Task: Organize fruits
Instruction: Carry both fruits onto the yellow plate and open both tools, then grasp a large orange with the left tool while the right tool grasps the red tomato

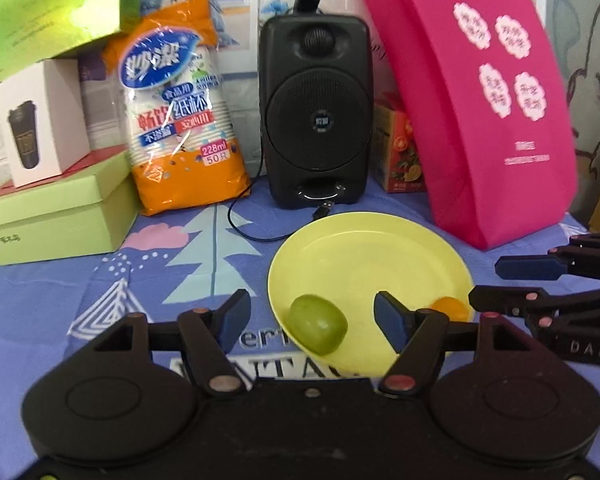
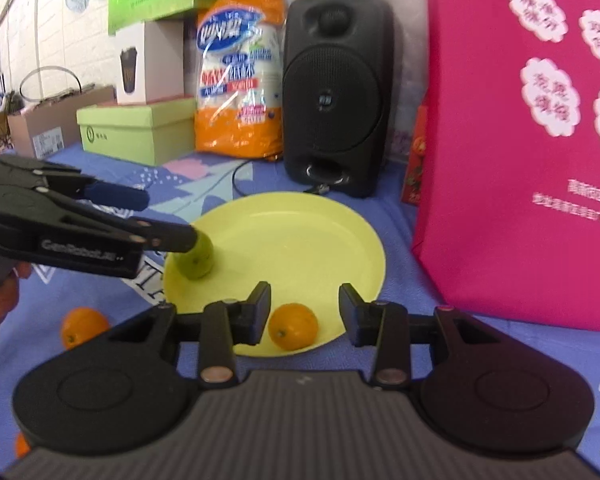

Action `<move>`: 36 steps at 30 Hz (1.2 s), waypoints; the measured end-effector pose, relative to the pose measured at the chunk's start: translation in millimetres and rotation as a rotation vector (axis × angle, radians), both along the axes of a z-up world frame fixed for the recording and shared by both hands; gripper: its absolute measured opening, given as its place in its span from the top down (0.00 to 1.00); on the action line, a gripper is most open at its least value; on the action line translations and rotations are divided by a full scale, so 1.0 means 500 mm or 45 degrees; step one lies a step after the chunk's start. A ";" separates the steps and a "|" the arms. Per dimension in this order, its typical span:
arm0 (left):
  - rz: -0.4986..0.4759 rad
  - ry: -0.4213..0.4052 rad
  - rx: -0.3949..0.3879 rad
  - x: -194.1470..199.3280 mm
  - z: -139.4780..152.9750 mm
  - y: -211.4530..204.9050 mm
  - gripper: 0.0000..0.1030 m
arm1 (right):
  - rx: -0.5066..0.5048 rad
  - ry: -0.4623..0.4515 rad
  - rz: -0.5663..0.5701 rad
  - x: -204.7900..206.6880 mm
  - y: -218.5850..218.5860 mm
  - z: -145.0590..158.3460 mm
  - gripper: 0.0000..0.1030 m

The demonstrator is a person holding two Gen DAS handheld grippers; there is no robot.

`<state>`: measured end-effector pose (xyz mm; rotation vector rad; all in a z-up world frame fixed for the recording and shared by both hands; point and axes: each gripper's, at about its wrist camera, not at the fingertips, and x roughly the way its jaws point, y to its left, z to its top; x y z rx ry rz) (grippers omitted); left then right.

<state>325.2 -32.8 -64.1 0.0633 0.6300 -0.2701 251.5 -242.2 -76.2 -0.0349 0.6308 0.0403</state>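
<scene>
Lying on the desk [image 2: 400,216] at near left, one orange [image 2: 83,326] is off the plate [image 2: 300,232]. Left claw [image 1: 311,317] stands apart around the lime [image 1: 318,324]; right claw [image 2: 304,308] stands apart around a second orange [image 2: 293,326] on the near rim.

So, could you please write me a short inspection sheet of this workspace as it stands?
Surface: blue patterned tablecloth.
Job's things: yellow plate holds green fruit and orange; second orange lies on the cloth beside the plate.
Clutter: speaker, paper-cup pack, pink bag, green box.
Grippers: left gripper open around the green fruit; right gripper open around the orange.
Cables: black cable runs from the speaker.
Surroundings: white brick wall.
</scene>
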 end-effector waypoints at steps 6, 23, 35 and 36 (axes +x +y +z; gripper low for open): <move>-0.021 -0.050 -0.021 -0.164 0.020 0.023 0.33 | 0.014 -0.066 0.022 -0.133 0.034 0.035 0.52; -0.101 0.084 -0.111 -0.363 -0.082 -0.007 0.38 | 0.146 0.053 0.125 -0.381 0.090 -0.033 0.45; -0.076 0.159 -0.216 -0.306 -0.094 0.013 0.45 | 0.046 0.116 0.279 -0.352 0.166 -0.064 0.45; -0.092 0.174 -0.254 -0.303 -0.095 0.015 0.55 | 0.038 0.119 0.282 -0.350 0.167 -0.066 0.45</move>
